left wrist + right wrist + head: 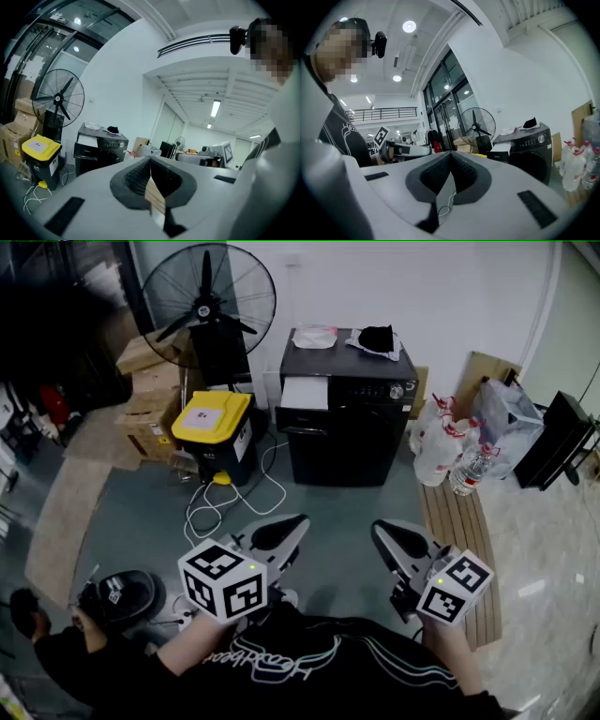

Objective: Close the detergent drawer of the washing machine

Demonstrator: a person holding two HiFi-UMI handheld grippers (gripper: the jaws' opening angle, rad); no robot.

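Observation:
The black washing machine (349,418) stands against the far wall, several steps ahead. Its white detergent drawer (305,393) sticks out at the machine's upper left. My left gripper (294,522) and right gripper (379,530) are held close to my body, far short of the machine, both pointing toward it. Each has its jaws together with nothing between them. In the left gripper view the left gripper (150,162) is shut, and the machine (101,146) is small at the left. In the right gripper view the right gripper (451,157) is shut, with the machine (529,149) at the right.
A tall fan (208,306) and a yellow-lidded bin (217,430) stand left of the machine, with cardboard boxes (150,395) further left. White cables (225,502) lie on the floor. Bags and bottles (450,448) and a wooden pallet (461,531) are on the right.

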